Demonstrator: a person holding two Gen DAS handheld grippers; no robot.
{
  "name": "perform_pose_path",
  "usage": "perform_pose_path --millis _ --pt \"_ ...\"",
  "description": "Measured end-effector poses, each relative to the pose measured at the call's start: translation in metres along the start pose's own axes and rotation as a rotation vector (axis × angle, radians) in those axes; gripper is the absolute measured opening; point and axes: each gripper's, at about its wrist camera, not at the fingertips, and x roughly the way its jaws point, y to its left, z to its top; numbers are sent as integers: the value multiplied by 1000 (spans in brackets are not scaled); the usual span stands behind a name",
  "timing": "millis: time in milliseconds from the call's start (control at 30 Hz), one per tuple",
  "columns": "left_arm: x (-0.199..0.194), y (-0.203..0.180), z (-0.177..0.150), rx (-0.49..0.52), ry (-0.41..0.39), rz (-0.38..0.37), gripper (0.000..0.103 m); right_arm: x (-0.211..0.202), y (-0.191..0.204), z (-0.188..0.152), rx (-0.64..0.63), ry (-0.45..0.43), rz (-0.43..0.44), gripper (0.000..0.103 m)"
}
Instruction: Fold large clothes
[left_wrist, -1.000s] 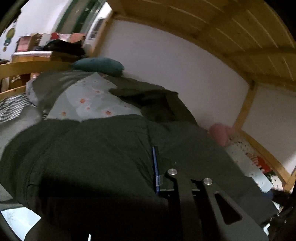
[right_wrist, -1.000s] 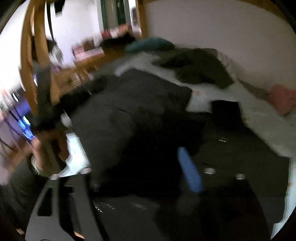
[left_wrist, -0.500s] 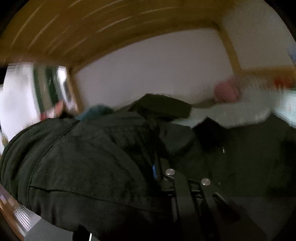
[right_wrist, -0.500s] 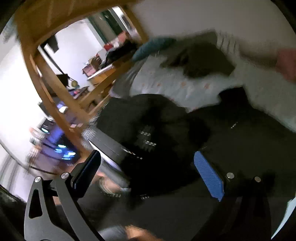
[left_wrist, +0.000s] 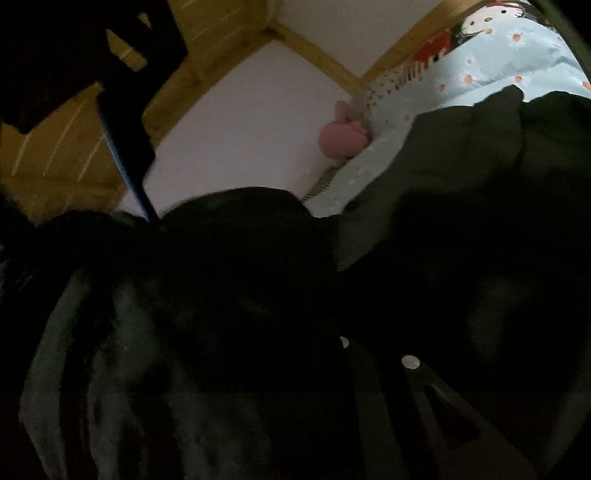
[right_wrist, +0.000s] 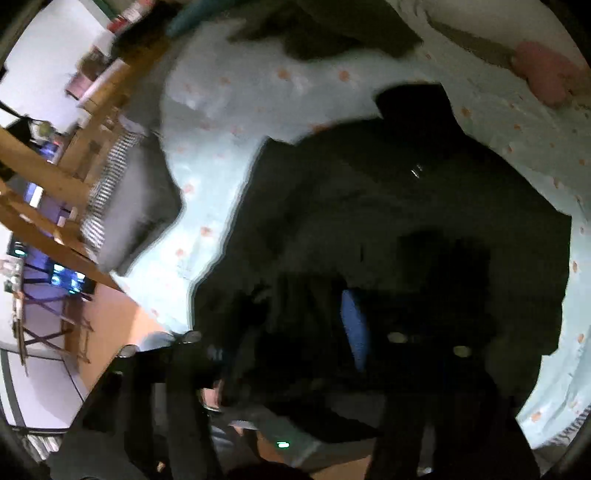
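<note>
Dark olive-green heavy cotton jacket (right_wrist: 388, 206), spread on pale blue flower-print bedsheet (right_wrist: 229, 122) under honey-coloured wooden bunk frame (left_wrist: 207, 55), long axis running away from both cameras toward white wall. Bunched fold draped across left gripper (left_wrist: 354, 354), close against lens; jaws apparently pinched on cloth, grip itself lost in shadow, so cannot tell. Right gripper (right_wrist: 280, 325) spread wide above near hem, blue-padded finger (right_wrist: 354, 325) over fabric, nothing held. Small pink plush toy (left_wrist: 343, 138) at wall beyond. Left side likely nearer for carrying fold across.
</note>
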Motion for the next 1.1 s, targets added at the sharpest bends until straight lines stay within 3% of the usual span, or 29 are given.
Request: perform_pose_path --millis 33,167,233,267,333,367,400,500,567,667,733,800,833,900,967,1000,1033,1100 --pt "0 -5 1 6 6 -22 8 4 -8 0 2 4 -22 18" --pt "-1 -8 -3 0 7 -34 8 -16 -31 9 22 -90 33 11" --pt "0 2 -3 -48 -8 -29 14 -34 -44 12 47 -173 58 9" --pt "-7 14 -1 -113 -29 -46 21 -42 -51 14 59 -206 57 9" --pt "-18 36 3 -239 -52 -91 45 -59 -74 19 96 -278 76 9" --pt "-29 52 5 -330 -82 -142 66 -65 -87 22 113 -305 84 9" --pt "-38 65 6 -404 -113 -182 80 -71 -101 23 138 -329 87 8" --pt "-62 112 3 -620 -164 -235 81 -86 -153 25 208 -401 99 8" --pt "-57 146 -1 -752 -143 -192 91 -81 -189 21 230 -397 79 8" --pt "0 179 -14 -883 7 -130 92 -54 -249 11 313 -380 27 8" --pt "49 182 -26 -884 135 -81 92 -30 -289 3 398 -360 -32 3" --pt "115 162 -44 -821 339 -72 92 -6 -319 -6 467 -332 -58 5" --pt "139 150 -59 -794 440 -95 92 8 -329 -9 488 -292 -135 5" --pt "162 132 -81 -794 539 -135 91 11 -315 -14 409 -302 -331 6" --pt "168 117 -94 -770 560 -114 91 2 -284 -16 302 -385 -437 19" --pt "169 113 -94 -742 555 -93 92 -3 -272 -17 273 -425 -462 56" --pt "171 109 -93 -730 552 -78 92 -14 -248 -22 227 -523 -455 102" --pt "176 107 -97 -735 556 -68 94 -17 -215 -27 146 -642 -360 100"
